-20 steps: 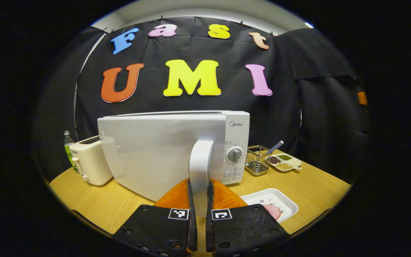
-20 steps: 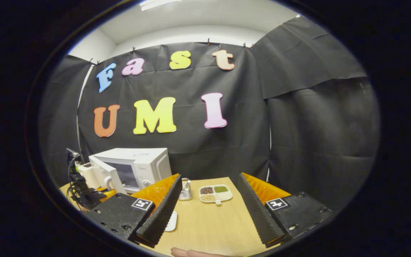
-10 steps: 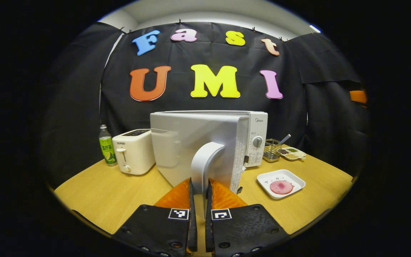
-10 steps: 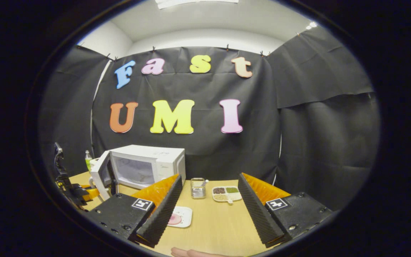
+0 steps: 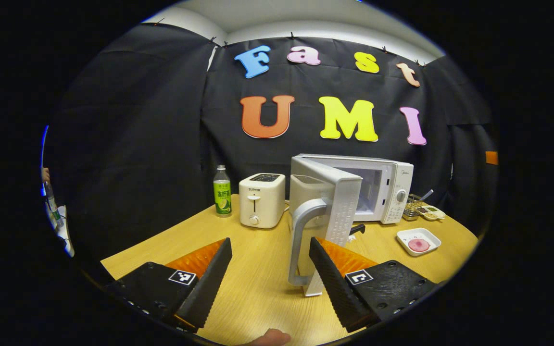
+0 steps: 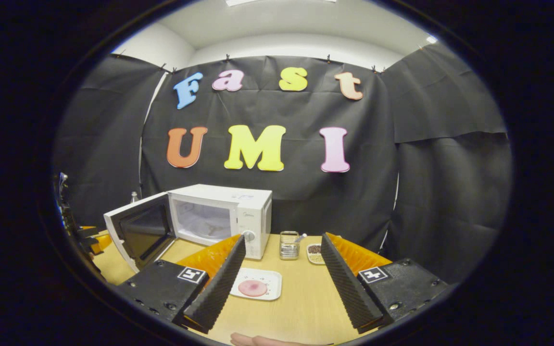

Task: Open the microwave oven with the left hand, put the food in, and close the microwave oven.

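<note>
Left gripper view: left gripper [image 5: 270,269] jaws wide, door handle [image 5: 301,240] between them, microwave [image 5: 378,192] door open; right gripper [image 6: 282,269] jaws wide.

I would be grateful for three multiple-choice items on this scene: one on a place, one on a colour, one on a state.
1. Where does the plate with the pink food sit?
A. inside the microwave
B. on the table in front of the microwave
C. on top of the toaster

2. What colour is the toaster?
A. cream white
B. red
C. black

3. How is the microwave door?
A. shut
B. taken off
C. swung open

Key: 1 B, the plate lies on the wooden table before the microwave; 2 A, its body is pale cream; 3 C, the door stands wide, showing the cavity.
</note>
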`<control>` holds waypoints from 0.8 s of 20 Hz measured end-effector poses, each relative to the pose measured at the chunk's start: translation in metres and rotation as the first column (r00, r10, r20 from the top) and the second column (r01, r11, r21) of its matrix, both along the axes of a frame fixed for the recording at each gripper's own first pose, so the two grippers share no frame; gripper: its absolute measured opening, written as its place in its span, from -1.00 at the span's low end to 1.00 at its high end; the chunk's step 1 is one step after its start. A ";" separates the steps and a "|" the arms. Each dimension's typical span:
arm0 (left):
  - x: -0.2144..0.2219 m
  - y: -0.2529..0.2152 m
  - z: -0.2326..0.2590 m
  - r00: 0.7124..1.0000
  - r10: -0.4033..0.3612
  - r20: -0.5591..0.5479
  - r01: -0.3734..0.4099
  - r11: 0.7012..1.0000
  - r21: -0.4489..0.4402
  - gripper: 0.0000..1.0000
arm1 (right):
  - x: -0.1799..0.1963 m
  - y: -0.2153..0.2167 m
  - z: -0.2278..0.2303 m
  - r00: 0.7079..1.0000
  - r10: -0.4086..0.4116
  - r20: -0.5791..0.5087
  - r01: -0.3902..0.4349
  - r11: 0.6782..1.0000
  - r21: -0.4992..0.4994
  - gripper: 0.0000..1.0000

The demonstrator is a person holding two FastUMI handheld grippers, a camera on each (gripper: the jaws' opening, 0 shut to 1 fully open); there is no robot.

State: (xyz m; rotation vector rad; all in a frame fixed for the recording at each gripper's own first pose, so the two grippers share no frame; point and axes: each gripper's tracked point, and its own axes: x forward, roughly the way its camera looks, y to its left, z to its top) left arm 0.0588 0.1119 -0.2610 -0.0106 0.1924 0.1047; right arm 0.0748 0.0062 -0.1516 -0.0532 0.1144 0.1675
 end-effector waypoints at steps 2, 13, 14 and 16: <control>-0.013 0.002 0.018 1.000 0.005 0.017 -0.006 1.000 0.021 0.87 | 0.011 0.003 -0.005 1.000 -0.003 -0.022 0.003 1.000 -0.017 1.00; -0.029 -0.042 0.135 0.991 -0.040 0.126 0.037 0.999 0.021 0.87 | 0.100 -0.002 -0.063 0.935 0.002 -0.354 -0.044 0.993 -0.109 0.89; -0.027 -0.048 0.141 0.991 -0.041 0.129 0.038 0.999 0.024 0.87 | 0.108 -0.004 -0.076 0.915 0.004 -0.404 -0.056 0.992 -0.117 0.93; -0.022 -0.060 0.154 0.989 -0.051 0.141 0.047 0.998 0.029 0.87 | 0.120 -0.001 -0.104 0.857 0.022 -0.514 -0.101 0.987 -0.126 1.00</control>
